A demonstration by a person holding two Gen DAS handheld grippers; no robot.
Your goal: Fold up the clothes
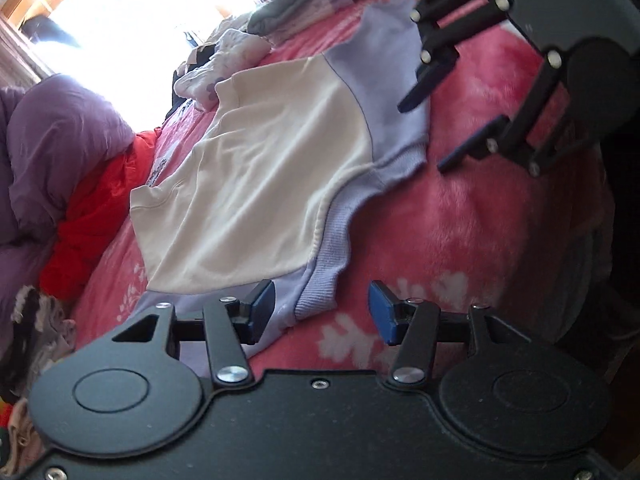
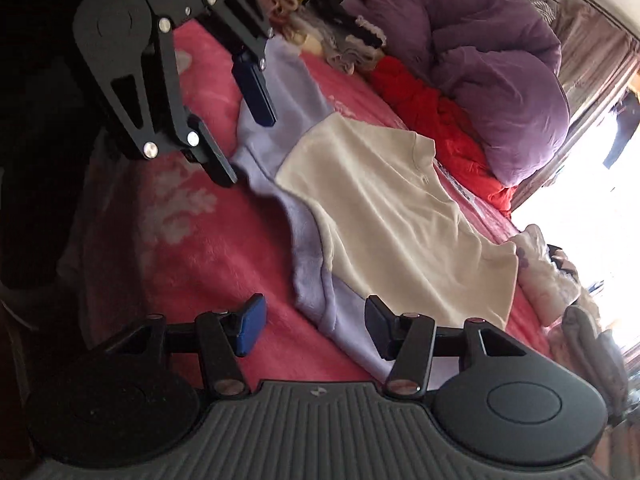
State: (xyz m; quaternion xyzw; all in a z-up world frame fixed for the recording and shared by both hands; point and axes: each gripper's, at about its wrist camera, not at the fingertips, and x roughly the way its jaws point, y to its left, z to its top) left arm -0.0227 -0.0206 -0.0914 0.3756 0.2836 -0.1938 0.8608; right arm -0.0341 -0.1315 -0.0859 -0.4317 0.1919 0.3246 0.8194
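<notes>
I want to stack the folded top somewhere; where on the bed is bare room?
Bare pink blanket lies between the sweatshirt hem and the bed's near edge, by both open grippers. The far side is crowded: purple duvet, red cloth, piled clothes.

A home bedroom: a bed under a pink fleece blanket (image 1: 460,216), a bunched purple duvet (image 2: 492,60), loose heaps of clothes (image 2: 344,40), and a curtained, sunlit window (image 2: 592,184)
</notes>
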